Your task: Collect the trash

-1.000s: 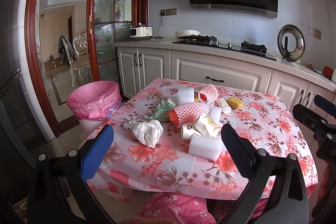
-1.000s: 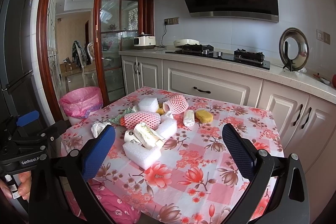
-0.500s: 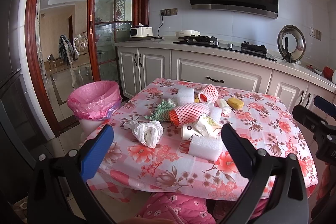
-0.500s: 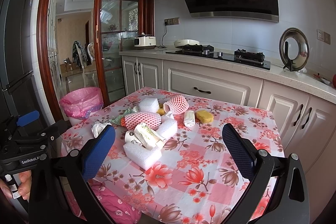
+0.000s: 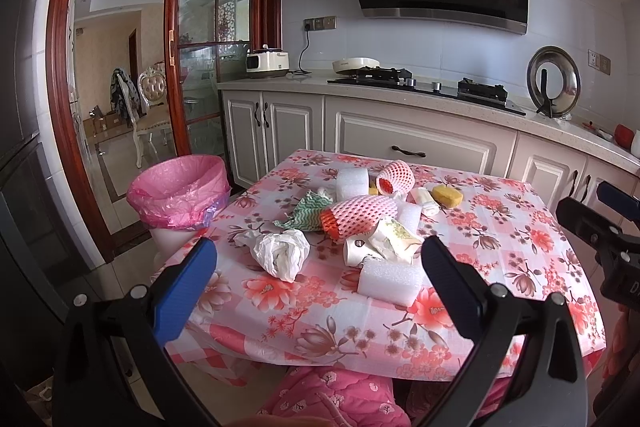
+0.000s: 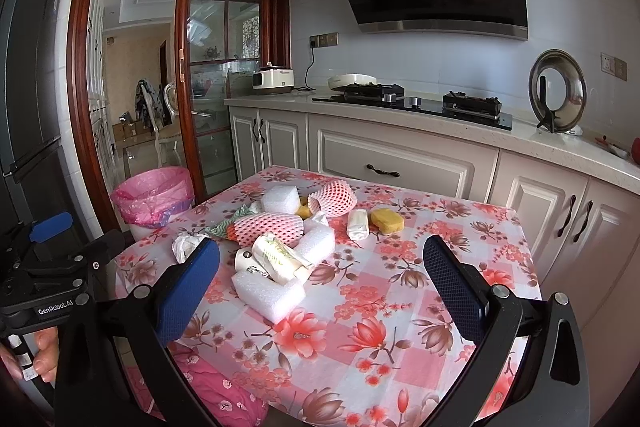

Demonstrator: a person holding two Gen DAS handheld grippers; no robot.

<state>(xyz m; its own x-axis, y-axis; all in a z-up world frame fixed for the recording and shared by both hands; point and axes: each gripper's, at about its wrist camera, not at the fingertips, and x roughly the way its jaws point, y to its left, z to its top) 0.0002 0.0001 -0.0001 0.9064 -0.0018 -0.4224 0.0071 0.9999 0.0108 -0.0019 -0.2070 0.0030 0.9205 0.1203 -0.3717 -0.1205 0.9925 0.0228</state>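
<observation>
Left wrist view shows both blue-padded grippers, left gripper [image 5: 318, 273] and right gripper [image 6: 320, 273], spread wide and empty before the floral-clothed table [image 5: 500, 227], trash pile [image 5: 360, 219] mid-table, pink-lined bin [image 5: 180, 191] beside its left edge.

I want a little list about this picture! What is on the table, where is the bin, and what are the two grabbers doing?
place: kitchen
table: floral cloth, trash piled near the middle
trash: crumpled white bag, white foam block, pink foam net, paper cup, yellow sponge
bin: pink liner, on the floor left of the table
left gripper: fingers open, holding nothing
right gripper: fingers open, holding nothing
</observation>
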